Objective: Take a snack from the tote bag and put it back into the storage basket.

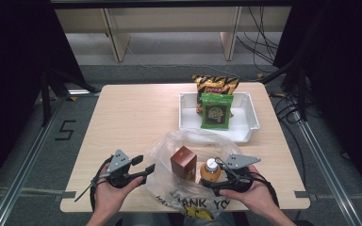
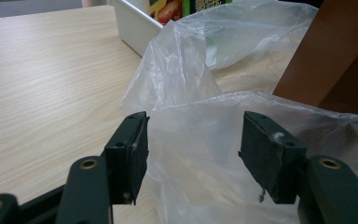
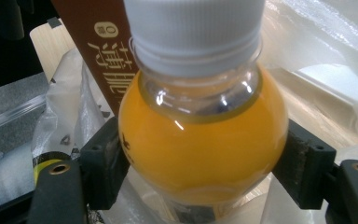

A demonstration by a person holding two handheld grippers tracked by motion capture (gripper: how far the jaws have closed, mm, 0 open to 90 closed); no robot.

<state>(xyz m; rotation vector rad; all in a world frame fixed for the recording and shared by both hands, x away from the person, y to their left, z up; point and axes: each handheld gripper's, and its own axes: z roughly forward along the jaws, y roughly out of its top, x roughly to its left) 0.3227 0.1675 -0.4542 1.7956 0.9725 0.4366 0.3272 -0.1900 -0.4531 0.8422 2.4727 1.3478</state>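
A clear plastic bag with yellow print lies open at the table's near edge. Inside it stand a brown carton and an orange juice bottle with a white cap. My right gripper is shut on the bottle, its pads against the round shoulder on both sides; the carton stands just behind. My left gripper is open at the bag's left edge. In the left gripper view the jaws stand wide apart with loose bag film between them, and the carton is at right.
A white tray sits at the table's far right with a green snack pack upright in it and an orange chip bag behind. Bare wooden tabletop spreads to the left. Cables lie on the floor beyond.
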